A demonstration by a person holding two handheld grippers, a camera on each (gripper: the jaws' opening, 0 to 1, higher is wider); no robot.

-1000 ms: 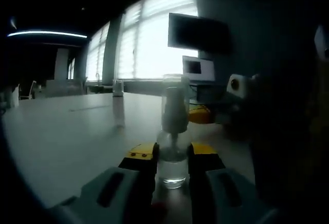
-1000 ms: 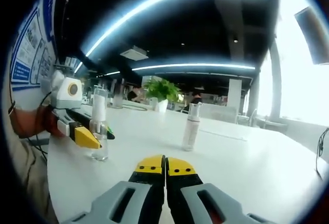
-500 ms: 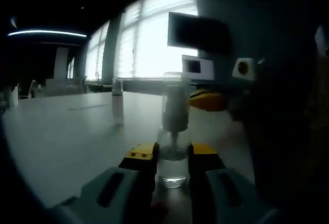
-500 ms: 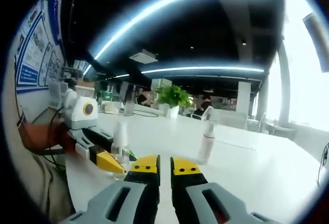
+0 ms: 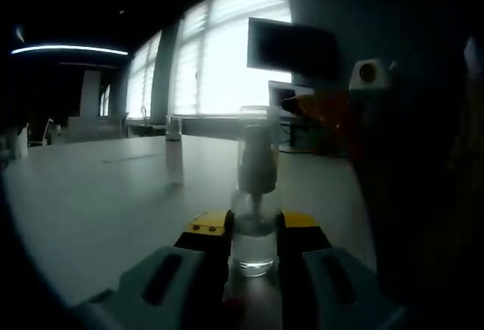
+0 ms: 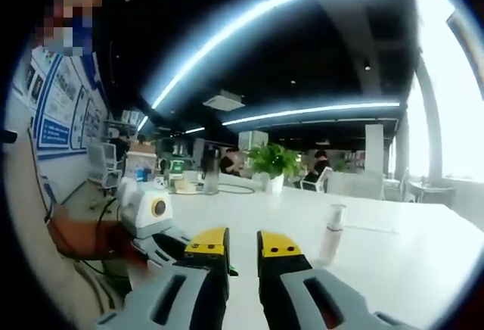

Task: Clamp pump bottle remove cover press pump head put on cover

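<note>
The left tool (image 5: 253, 233) pinches the base of the capped pump bottle (image 5: 255, 194), steadying it upright on the tabletop (image 5: 98, 194), while the right tool (image 6: 240, 245), jaws slightly spread, hangs above, apparently to take the cover (image 5: 258, 152).

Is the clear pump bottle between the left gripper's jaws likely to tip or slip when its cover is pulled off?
The pump bottle is tall and narrow, so it would probably tip easily if loose. The left gripper clamps it low, near the base, which likely steadies it. Its smooth clear wall may slip, and the cover sits high, giving leverage.
</note>
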